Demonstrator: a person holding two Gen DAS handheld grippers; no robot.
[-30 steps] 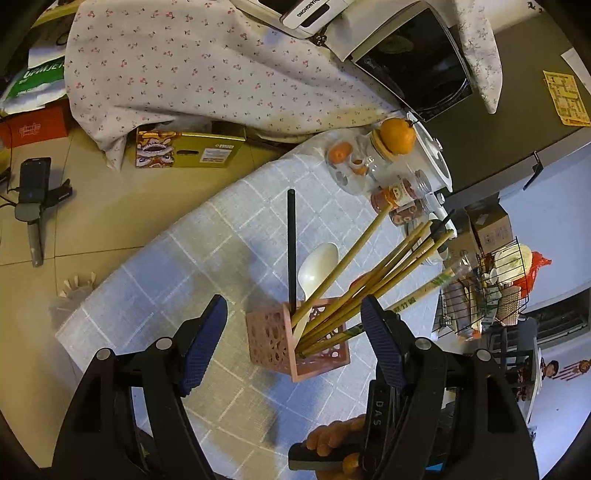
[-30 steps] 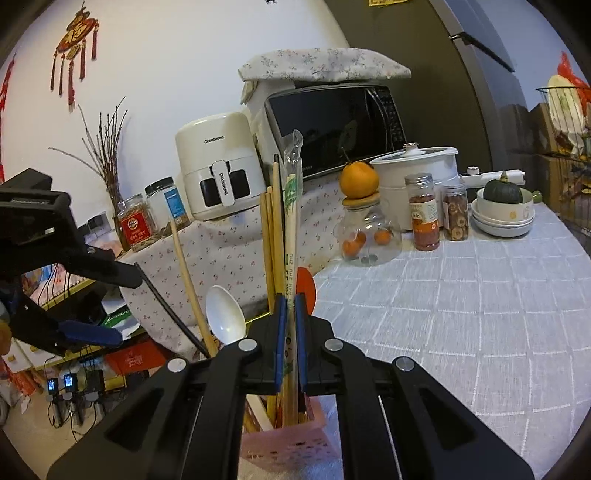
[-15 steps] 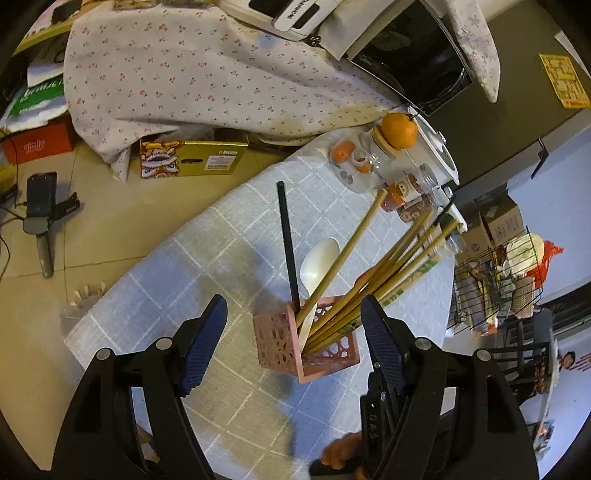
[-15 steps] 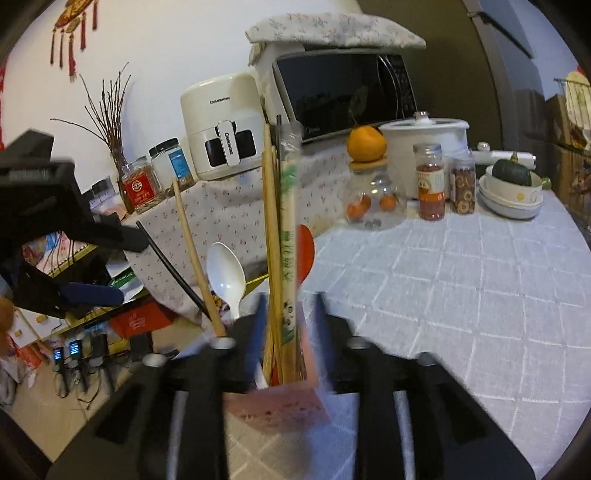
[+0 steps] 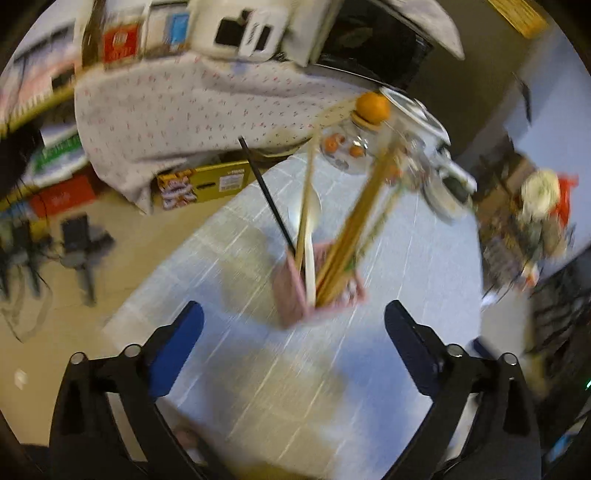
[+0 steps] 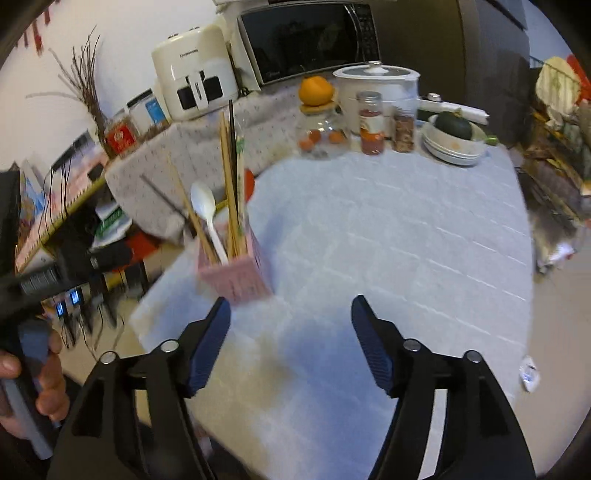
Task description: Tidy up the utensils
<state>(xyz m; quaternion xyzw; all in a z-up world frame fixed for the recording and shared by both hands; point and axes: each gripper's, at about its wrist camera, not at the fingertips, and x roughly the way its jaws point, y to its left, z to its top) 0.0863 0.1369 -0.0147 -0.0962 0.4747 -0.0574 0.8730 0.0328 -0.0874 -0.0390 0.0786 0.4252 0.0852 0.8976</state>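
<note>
A pink perforated holder stands near the left edge of the checked tablecloth. It holds several wooden chopsticks, a black chopstick and a white spoon. My left gripper hangs in front of the holder, jaws opening, nothing between them. My right gripper is back from the holder and to its right, jaws opening wide over bare cloth, empty.
Along the table's far side stand a glass jar with an orange on top, spice jars, a white cooker and stacked bowls. Behind them are a microwave and a white appliance. A hand shows at the left.
My right gripper let go of the chopsticks in the holder, opened and drew back and up. My left gripper opened wider and pulled back from the holder, which now sits farther away.
</note>
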